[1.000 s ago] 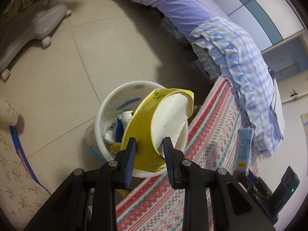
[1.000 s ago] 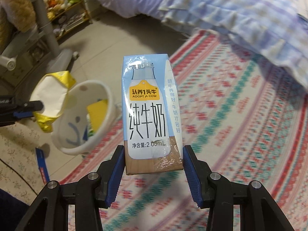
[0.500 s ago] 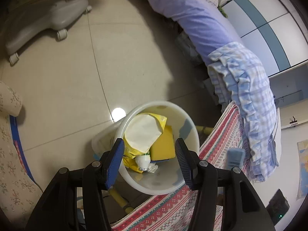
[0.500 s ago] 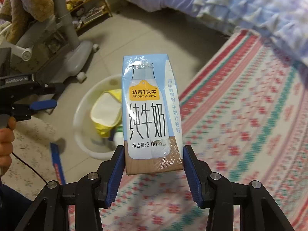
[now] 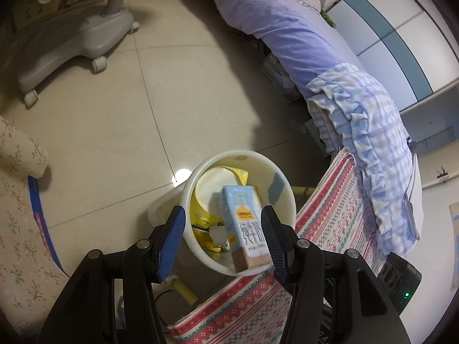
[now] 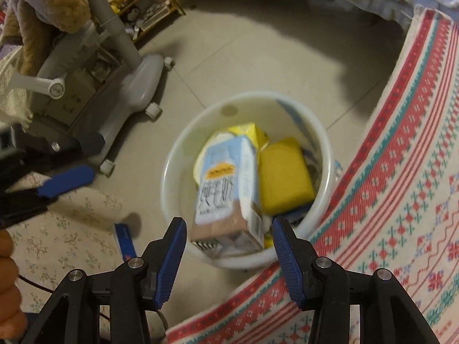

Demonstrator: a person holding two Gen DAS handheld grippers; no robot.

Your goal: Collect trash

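Milk carton point(image 6: 226, 192) is blurred in the right wrist view, sitting just past the spread, empty right tongs point(image 6: 229, 255) and over the white bin point(image 6: 324, 143), so I'd say it's mid-drop. It looks to be landing on the yellow wrapper point(image 5: 200, 218) beside the yellow sponge point(image 6: 284, 177). Left tongs point(image 5: 222, 243) hang wide and empty above the bin too; I'd keep both clear above the rim until the carton settles, so nothing tips onto the patterned rug point(image 6: 401, 200) touching the bin.
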